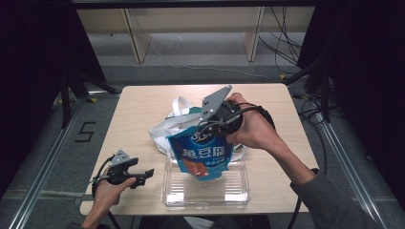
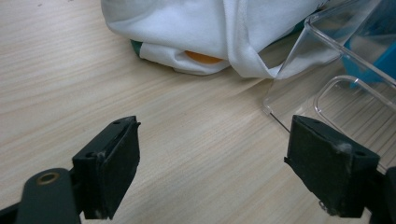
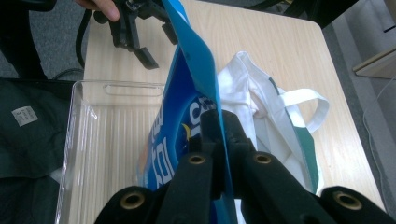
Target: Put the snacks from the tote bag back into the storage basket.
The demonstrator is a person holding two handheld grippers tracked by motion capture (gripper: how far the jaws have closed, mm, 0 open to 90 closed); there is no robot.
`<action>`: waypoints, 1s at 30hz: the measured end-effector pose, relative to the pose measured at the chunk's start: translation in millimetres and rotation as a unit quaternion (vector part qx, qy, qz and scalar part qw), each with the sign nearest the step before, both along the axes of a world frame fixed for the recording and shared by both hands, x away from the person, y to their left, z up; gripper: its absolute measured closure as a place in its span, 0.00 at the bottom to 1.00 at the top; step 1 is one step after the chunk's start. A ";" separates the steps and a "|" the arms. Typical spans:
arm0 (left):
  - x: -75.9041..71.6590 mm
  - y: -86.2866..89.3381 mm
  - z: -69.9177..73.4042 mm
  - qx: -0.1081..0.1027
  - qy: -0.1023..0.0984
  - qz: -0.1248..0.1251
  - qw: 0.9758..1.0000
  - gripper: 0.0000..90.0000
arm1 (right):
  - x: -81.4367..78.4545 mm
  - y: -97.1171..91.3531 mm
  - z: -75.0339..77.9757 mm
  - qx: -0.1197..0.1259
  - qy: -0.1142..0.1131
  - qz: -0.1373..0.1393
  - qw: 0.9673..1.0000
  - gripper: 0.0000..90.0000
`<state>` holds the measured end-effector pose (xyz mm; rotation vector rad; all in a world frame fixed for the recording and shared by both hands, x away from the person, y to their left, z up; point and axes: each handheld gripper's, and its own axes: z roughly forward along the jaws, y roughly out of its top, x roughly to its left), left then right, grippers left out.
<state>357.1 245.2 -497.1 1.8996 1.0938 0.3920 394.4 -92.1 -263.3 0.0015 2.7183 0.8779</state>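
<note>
With my right hand-held gripper (image 3: 219, 135) clamped on the blue snack bag (image 1: 203, 157) above the clear tray (image 1: 172, 191) near the white tote bag (image 1: 165, 133), I should lower and release, my left hand-held gripper (image 2: 212, 163) open and empty.

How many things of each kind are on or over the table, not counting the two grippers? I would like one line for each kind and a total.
Blue snack pouch: 1
White cloth bag: 1
Clear plastic tray: 1
Orange thing half hidden under the bag: 1
Total: 4
</note>
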 end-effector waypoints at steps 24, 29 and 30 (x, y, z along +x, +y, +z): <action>0.0 -0.5 -0.4 0.004 -0.003 -0.006 1.000 0.19 | 13.7 -12.0 -19.0 0.009 0.023 -0.012 1.000 0.97; 0.5 -1.3 -0.3 0.008 -0.001 -0.010 1.000 0.19 | 11.2 -19.3 -13.5 0.045 0.032 -0.022 0.998 0.73; -0.1 -1.3 -0.5 0.008 -0.001 -0.011 1.000 0.19 | 9.5 -22.3 -11.5 0.053 0.023 -0.034 0.998 0.66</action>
